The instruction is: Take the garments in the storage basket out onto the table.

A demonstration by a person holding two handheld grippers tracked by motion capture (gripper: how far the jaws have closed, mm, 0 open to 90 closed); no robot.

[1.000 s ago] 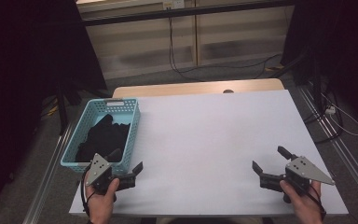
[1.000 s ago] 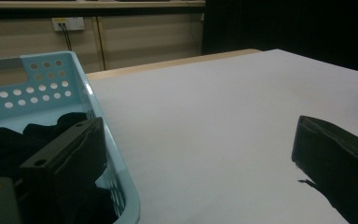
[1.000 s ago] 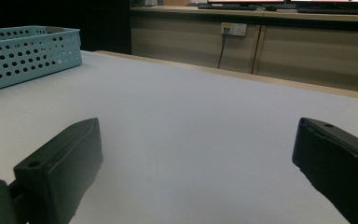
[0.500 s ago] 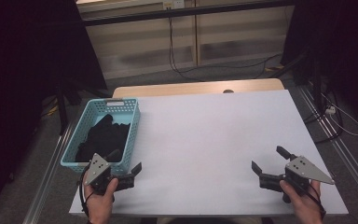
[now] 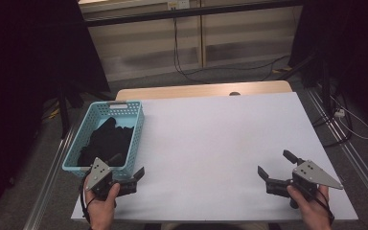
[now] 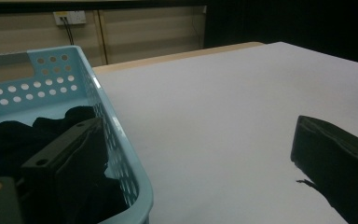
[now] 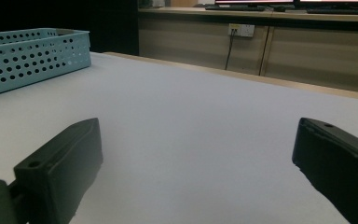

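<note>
While both grippers waited at the near edge of the table, the dark cloth (image 5: 106, 142) lay bunched inside the light blue basket (image 5: 136, 125), heaped toward its near end. Basket sat at the left side of the white table (image 5: 220, 139), long axis running away from the person.

Left gripper (image 5: 128, 166) sat just beside the basket's near right corner, jaws spread wide and empty. In the left gripper view one jaw stood over the basket, against the cloth (image 6: 9, 135), the other over bare table outside the perforated basket wall (image 6: 116, 154). Whether that jaw touched the cloth could not be told.

Right gripper (image 5: 275, 168) rested well apart at the near right of the table, jaws also wide, nothing between them. Its own view looked across bare white surface toward the basket (image 7: 32, 51) in the distance.

Judgement: work stood at its very start, the reach for the cloth not yet made. Next move likely called for the left gripper to lift clear of the rim, bring both jaws inside the basket, then close on a fold of cloth. Soft, limp material; a shallow pinch could slip. Snagging the rim seemed the main risk.
</note>
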